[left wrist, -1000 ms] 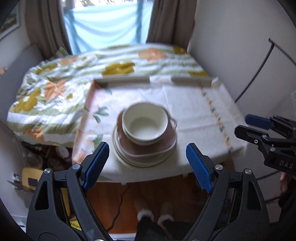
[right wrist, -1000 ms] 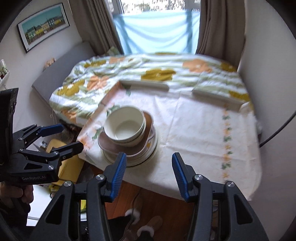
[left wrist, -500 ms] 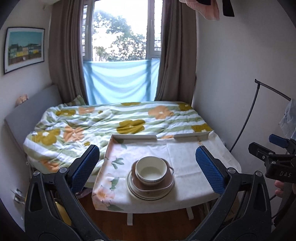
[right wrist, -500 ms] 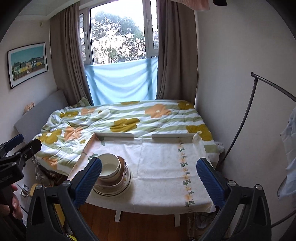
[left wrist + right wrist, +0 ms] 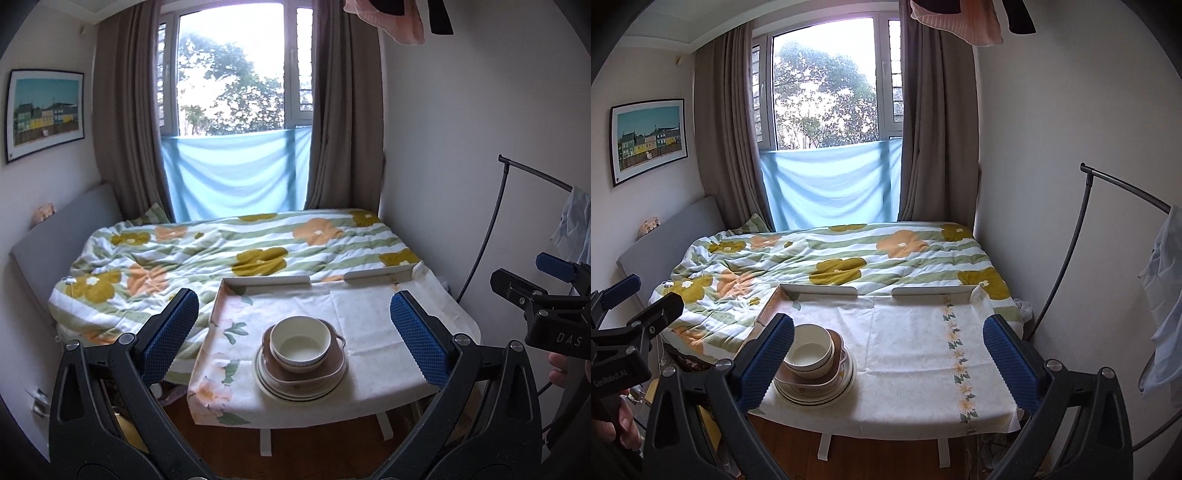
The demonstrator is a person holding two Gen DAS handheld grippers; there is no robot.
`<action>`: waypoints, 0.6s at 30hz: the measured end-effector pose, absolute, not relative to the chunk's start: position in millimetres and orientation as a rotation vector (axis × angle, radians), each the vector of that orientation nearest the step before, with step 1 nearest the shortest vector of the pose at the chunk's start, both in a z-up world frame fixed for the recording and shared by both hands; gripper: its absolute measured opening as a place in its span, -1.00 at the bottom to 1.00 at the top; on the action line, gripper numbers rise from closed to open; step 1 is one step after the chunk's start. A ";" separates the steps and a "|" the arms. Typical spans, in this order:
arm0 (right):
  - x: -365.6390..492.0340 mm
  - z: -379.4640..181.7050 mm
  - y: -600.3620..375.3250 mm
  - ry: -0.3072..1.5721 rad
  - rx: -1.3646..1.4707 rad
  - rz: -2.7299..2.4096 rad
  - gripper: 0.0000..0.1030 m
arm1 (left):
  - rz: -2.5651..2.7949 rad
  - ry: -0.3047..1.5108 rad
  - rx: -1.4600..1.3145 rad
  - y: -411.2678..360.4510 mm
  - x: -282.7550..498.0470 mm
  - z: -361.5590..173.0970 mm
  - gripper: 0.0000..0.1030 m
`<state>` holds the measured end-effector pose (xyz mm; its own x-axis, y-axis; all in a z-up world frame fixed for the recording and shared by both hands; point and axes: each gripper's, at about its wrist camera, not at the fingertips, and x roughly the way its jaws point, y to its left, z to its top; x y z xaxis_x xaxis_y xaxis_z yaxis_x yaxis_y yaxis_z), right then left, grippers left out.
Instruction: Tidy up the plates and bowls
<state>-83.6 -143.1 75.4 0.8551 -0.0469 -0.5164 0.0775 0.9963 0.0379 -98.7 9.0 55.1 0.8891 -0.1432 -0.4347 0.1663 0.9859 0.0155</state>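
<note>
Both grippers have pulled up and back from the bench (image 5: pixel 369 384). A second ago each looked steeply down with the stack of dishes (image 5: pixel 301 363) close under its fingertips and filling the middle of the view; now both look level across the room and the stack lies well ahead, small, below and between the pads of the left gripper (image 5: pixel 293 339), and ahead and to the left of the right gripper (image 5: pixel 888 363), partly behind its left finger (image 5: pixel 764 365). The jaws of both have spread from a narrow gap to a wide one. The window (image 5: pixel 827 85) and wall picture (image 5: pixel 650 140) have come into sight.
</note>
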 end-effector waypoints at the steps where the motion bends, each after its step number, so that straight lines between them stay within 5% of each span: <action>1: -83.3 75.3 -143.3 0.542 0.059 -0.065 0.98 | -0.160 0.446 0.052 9.2 -99.3 55.3 1.00; 18: -85.4 75.5 -143.1 0.542 0.055 -0.066 0.98 | -0.156 0.442 0.054 10.0 -100.9 55.1 1.00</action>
